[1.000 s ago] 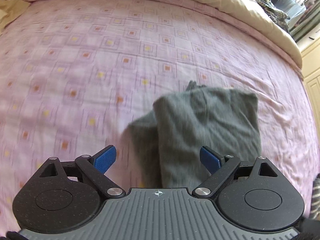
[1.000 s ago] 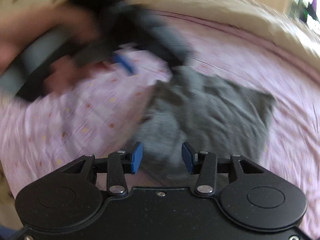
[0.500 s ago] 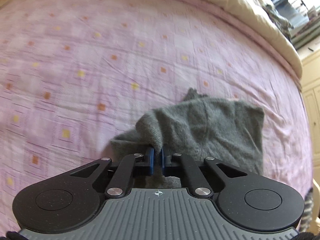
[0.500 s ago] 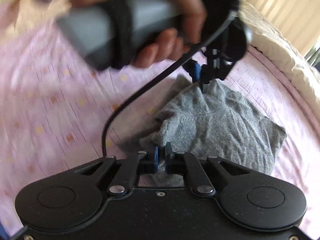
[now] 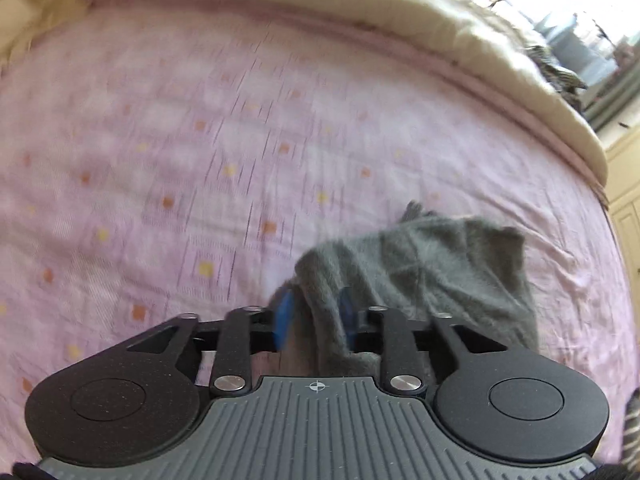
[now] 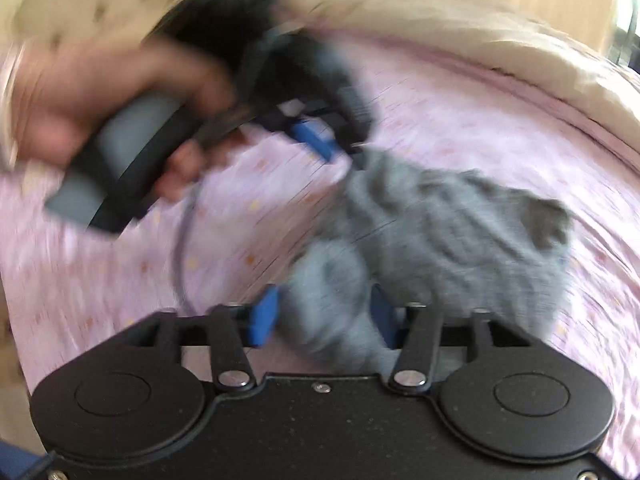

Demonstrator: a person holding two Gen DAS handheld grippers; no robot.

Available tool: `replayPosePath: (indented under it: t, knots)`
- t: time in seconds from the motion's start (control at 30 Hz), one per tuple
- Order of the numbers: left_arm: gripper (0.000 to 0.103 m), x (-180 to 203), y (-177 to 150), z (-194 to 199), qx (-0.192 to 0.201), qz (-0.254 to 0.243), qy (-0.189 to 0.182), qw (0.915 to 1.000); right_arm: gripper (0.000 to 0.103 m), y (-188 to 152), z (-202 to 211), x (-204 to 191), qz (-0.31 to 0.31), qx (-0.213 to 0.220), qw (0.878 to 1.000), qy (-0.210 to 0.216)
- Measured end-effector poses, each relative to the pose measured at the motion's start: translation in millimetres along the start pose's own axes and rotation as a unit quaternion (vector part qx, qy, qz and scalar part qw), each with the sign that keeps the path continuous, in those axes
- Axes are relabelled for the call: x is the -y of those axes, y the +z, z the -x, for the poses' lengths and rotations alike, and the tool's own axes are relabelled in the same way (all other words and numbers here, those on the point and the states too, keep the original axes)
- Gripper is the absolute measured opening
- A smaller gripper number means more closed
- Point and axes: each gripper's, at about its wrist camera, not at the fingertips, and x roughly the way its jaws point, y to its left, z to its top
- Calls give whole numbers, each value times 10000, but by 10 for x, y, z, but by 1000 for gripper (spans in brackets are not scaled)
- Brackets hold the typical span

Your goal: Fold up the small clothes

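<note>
Grey knit garment [image 5: 432, 264] lies bunched on the pink patterned bedsheet [image 5: 200, 160], toward the right side of the bed as the left wrist camera sees it, well short of the cream quilt [image 5: 460, 36] that runs along the bed's far edge. Its far end spreads out flat with a small tab of cloth sticking up at the back, while its near end is gathered into thick folds. The left gripper [image 5: 314, 322] has its blue pads [image 5: 285, 318] spread apart, and one fold of the garment runs down between them; the right-hand pad is partly covered by the cloth, the left-hand pad stands clear of it with bedsheet showing in the gap. In the right wrist view the picture is heavily smeared, but the right gripper [image 6: 322, 316] also shows its blue pads [image 6: 264, 318] parted, with a rounded lump of the grey garment [image 6: 460, 232] sitting between them. Whether either pad presses on the cloth there cannot be told through the blur. Farther off in that view a hand [image 6: 100, 96] grips the grey handle of the left gripper [image 6: 316, 140], whose blue tip sits at the garment's far left corner, and a dark cable [image 6: 182, 240] loops down from it over the sheet.
</note>
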Motion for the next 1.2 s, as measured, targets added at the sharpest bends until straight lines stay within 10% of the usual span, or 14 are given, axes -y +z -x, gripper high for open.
replayPosePath:
  t: [0.27,0.87,1.2]
  knots:
    - [58,394,-339,335,251,-997,-313,9942,61,46,113,933,-1499,107,9867,-616]
    - [63,156,-813,-100,-951,-166,-184,9952,61,326,-747,2187,-2849,-489,9483,-1309]
    - [76,103,-821,-267,-1015,175,-678,9924,75,-303,-193,1983,-3253,-165,9455,-59]
